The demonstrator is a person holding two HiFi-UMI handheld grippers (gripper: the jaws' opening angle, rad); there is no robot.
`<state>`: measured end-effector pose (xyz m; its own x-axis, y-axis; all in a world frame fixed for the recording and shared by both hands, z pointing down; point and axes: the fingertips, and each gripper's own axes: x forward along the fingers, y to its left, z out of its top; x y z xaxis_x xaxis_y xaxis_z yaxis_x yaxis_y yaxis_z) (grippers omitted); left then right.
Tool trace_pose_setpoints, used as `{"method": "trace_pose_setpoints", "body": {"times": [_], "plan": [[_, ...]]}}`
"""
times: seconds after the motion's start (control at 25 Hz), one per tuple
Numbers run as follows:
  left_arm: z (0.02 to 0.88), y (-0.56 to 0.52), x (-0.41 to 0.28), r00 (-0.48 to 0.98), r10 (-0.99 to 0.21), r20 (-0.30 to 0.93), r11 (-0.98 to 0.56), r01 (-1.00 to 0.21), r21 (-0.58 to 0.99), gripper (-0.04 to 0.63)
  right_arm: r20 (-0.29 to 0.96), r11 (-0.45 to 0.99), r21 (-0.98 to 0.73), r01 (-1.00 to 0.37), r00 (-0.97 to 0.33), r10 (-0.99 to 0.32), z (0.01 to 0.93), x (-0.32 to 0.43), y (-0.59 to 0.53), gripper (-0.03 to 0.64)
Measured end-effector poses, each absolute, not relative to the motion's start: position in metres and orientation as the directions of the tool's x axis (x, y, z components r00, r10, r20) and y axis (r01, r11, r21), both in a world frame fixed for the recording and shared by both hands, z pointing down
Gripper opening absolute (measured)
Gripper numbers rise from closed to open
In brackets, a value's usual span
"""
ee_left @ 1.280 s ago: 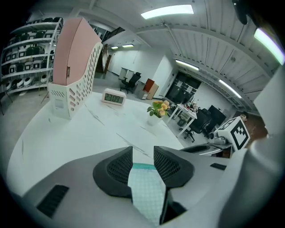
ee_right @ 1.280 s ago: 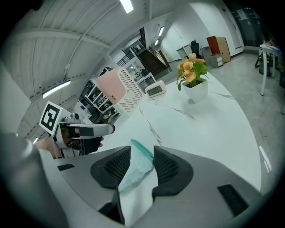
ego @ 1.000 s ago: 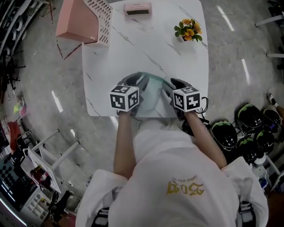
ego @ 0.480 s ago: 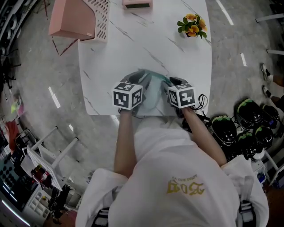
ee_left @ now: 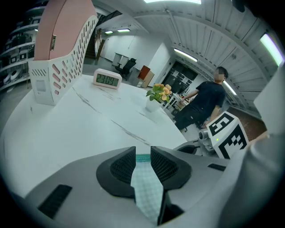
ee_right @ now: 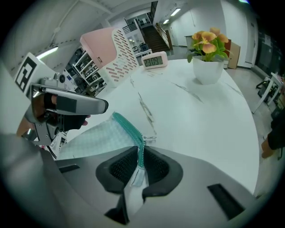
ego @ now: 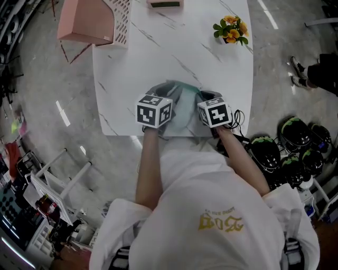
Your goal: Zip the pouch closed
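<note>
A pale teal checked pouch (ego: 184,105) lies near the table's front edge, between my two grippers. In the left gripper view its cloth (ee_left: 144,187) fills the gap of my left gripper (ee_left: 142,153), whose jaws have just been closing and now pinch it. My right gripper (ee_right: 140,153) has just closed too. Its pads clamp the pouch's end on the darker teal zipper (ee_right: 129,127), and the small metal pull (ee_right: 150,138) lies just beyond the jaws. From the head view only the marker cubes (ego: 154,111) (ego: 214,113) show above the pouch's ends.
A pink slotted basket (ego: 95,21) stands at the table's far left corner, with a small clock (ego: 165,3) at the far edge and a potted flower (ego: 232,31) far right. Helmets (ego: 296,142) lie on the floor to the right. A person (ee_left: 207,100) stands beyond the table.
The right gripper has edged left and down onto the pouch's right end. The left gripper has hardly moved. A person's legs have come into view at the right edge.
</note>
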<state>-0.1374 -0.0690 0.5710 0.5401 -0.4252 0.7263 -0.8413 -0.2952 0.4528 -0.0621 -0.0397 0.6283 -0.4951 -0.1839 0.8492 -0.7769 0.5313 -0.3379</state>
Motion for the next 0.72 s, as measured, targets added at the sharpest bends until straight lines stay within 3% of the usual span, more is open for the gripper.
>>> {"method": "trace_pose_setpoints", "body": {"times": [0.72], "plan": [[0.537,-0.072,-0.106,0.545,-0.451,0.706,-0.35,-0.836,0.422,0.12,0.814,0.79,-0.041,-0.612,-0.479,-0.329,0.578,-0.061,-0.05,0.041]]}}
